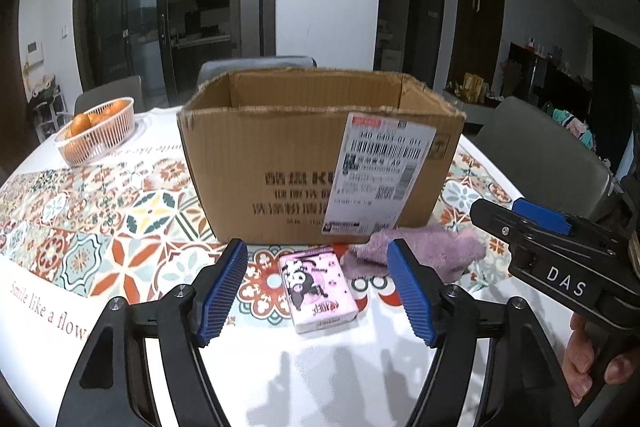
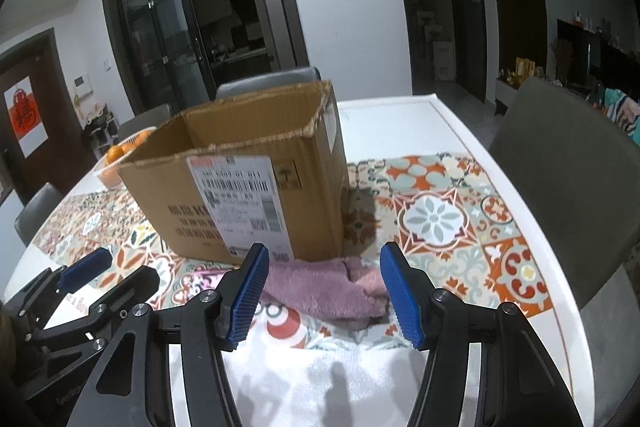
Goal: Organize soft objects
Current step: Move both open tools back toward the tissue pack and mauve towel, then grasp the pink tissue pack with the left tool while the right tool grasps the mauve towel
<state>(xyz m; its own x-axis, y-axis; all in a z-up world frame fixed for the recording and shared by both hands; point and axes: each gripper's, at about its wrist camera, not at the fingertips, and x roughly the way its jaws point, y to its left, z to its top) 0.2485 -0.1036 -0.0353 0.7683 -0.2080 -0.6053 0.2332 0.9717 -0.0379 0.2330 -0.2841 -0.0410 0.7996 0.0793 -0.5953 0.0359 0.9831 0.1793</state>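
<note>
Left gripper (image 1: 316, 291): jaws stood wide apart, empty, framing the pink tissue pack (image 1: 318, 293) without touching it.
Right gripper (image 2: 320, 293): jaws parted, nothing held, poised above the purple towel (image 2: 324, 287).
Tissue pack: lay flat on the table (image 1: 48, 307), near its front edge.
Purple towel: crumpled against the cardboard box's (image 1: 280, 163) near wall, just right of the pack.
Fruit basket (image 1: 98, 131): sat toward the table's far left edge.
</note>
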